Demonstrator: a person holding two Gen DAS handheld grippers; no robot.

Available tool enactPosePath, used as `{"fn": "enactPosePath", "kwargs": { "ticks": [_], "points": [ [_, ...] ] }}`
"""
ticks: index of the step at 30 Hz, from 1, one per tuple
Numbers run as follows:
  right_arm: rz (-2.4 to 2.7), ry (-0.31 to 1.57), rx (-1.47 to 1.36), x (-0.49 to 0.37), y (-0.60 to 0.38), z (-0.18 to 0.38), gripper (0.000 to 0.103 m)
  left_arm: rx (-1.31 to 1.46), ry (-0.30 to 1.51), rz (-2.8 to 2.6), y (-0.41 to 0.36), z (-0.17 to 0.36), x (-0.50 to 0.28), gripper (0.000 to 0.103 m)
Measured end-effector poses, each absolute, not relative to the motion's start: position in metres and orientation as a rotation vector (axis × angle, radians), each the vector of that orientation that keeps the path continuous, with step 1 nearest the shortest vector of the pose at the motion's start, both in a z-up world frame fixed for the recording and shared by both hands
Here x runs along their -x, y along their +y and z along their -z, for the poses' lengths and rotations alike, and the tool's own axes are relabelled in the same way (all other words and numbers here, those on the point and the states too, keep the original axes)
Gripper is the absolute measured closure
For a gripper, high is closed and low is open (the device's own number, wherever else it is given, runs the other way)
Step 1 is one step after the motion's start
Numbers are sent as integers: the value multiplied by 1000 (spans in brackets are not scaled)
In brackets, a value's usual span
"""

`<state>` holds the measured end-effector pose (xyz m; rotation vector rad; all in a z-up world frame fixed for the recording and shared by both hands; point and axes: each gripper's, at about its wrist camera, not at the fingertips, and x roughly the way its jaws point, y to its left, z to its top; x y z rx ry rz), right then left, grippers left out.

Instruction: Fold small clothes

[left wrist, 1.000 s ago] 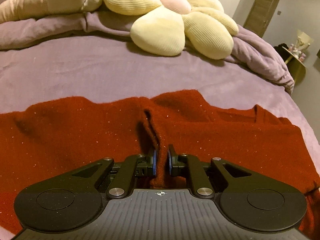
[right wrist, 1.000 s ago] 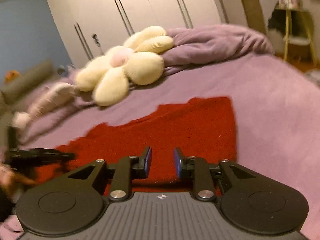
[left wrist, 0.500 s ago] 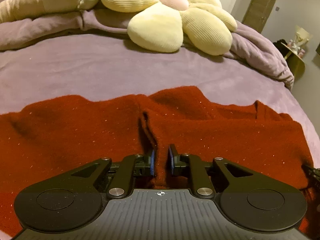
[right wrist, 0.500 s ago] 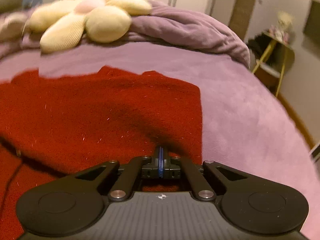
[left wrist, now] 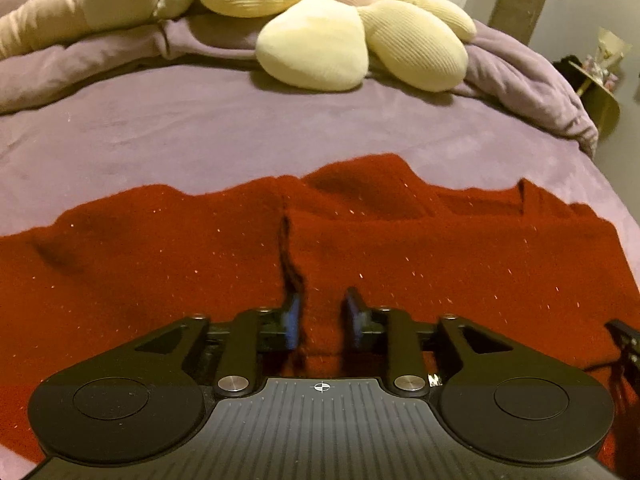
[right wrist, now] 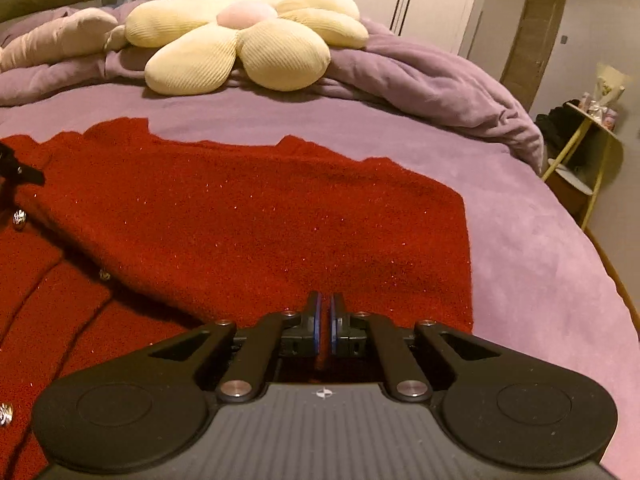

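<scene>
Left gripper point(left wrist: 322, 316) is sitting with jaws spread, a raised fold of the red cardigan point(left wrist: 400, 248) standing between the pads but not squeezed. Right gripper point(right wrist: 325, 326) is pinching the cardigan's near edge, pads nearly pressed together on the red knit. Cardigan is lying spread on the purple bedspread point(right wrist: 520, 232), stretching ahead of both grippers, its silver buttons point(right wrist: 105, 275) showing at left in the right wrist view. Flower pillow point(right wrist: 240, 36) is resting far beyond.
</scene>
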<state>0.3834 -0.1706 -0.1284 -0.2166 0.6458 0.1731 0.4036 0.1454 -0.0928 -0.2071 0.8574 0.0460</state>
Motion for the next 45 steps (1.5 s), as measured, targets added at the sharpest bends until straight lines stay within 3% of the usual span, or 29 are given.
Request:
{"fn": "enactPosePath", "kwargs": {
  "ticks": [1,3,4,6,14,23,29,30,32,37,38,42,45],
  "points": [
    [-169,639,216,-380,-171,128,99,206,858,-40,144,91,-401,57],
    [-162,631,219,-372,-171,123,96,191,847,-56,142,84,-394,27],
    [-153,630,221,-367,-171,121,93,177,838,-66,140,82,-390,25],
    [-133,616,221,-354,-171,116,74,145,826,-60,138,76,-381,22],
    [-181,630,91,-276,-177,100,41,207,795,-75,160,58,-334,9],
    [-230,669,-9,-199,-173,109,34,603,644,-287,300,74,-230,7],
    [-197,707,-9,-202,-165,116,34,838,564,-569,405,108,-172,27],
    [-189,710,-17,-203,-164,117,34,908,532,-567,419,114,-166,35],
    [-177,720,-32,-205,-163,118,34,1071,428,-555,444,127,-156,39],
    [-159,726,-58,-208,-162,117,34,1317,292,-605,483,149,-160,74],
    [-157,728,-66,-208,-163,117,35,1340,288,-614,489,153,-162,87],
    [-148,725,-78,-209,-164,117,41,1359,275,-605,496,152,-168,91],
    [-166,712,-78,-208,-164,117,47,1196,256,-595,487,124,-173,92]
  ]
}}
